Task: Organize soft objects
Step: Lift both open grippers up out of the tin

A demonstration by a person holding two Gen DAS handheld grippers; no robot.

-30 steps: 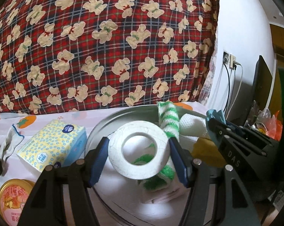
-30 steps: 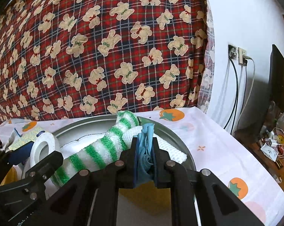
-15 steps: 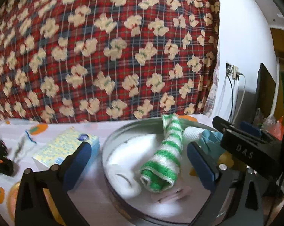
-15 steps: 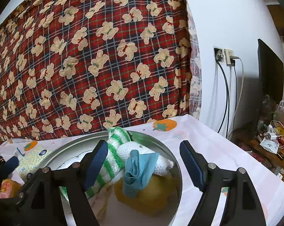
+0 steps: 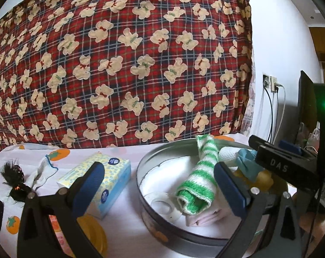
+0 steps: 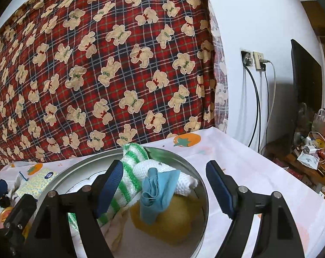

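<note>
Both tools have just been opening and now stand spread, nothing pinched: left gripper, right gripper. The blue cloth lies in the round tin, lower centre. Perched atop the pile, it could slide out.

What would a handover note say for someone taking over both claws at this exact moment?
Left claw: open, empty, jaws just opened.
Right claw: open, empty, jaws just opened.
In the round tin: tape roll, striped green cloth, blue cloth, white knit cloth, yellow sponge.
Outside it, left of the tin: tissue pack, white glove, black fuzzy item.
</note>
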